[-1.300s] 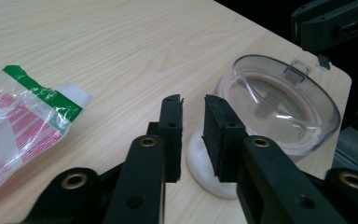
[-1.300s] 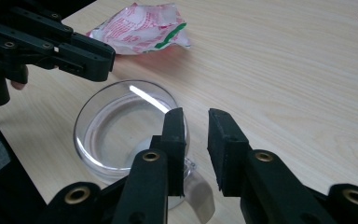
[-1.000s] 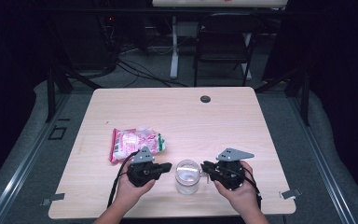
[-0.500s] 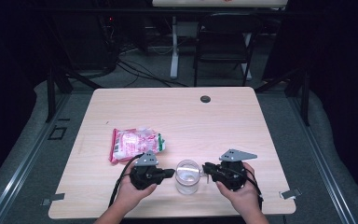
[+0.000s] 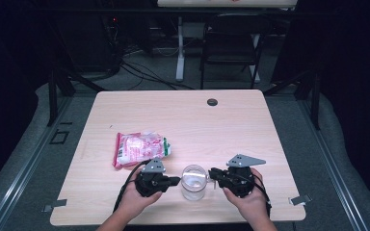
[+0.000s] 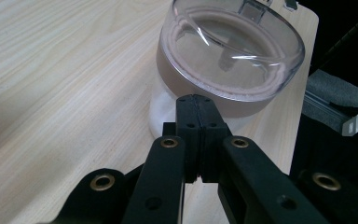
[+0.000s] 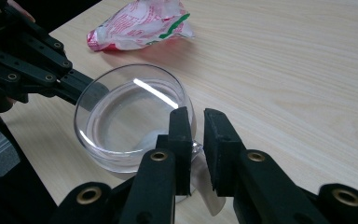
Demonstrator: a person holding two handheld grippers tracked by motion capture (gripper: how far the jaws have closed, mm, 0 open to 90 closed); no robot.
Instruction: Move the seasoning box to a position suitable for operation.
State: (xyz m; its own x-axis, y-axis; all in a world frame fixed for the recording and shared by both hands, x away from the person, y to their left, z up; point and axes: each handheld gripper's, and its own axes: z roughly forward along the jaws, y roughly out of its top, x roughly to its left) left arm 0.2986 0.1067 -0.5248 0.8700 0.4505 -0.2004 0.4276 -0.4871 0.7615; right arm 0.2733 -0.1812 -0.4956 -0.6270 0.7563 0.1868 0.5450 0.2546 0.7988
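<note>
The left gripper (image 6: 196, 100) has its jaws pressed fully together with nothing between them, tips touching the wall of the clear glass jar (image 6: 223, 60) just below its rim. The right gripper (image 7: 196, 119) holds its jaws a narrow gap apart, seemingly astride a small tab on the opposite rim; actual clamping cannot be confirmed. The jar stands upright near the front edge of the table (image 5: 250, 125), directly between both grippers and equally near each; the snack packet (image 5: 139, 148) lies behind the left one.

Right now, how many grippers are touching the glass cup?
2. The left gripper, jaws shut, presses against the glass cup's left side; the right gripper is at its right side, closed on what looks like the handle.
</note>
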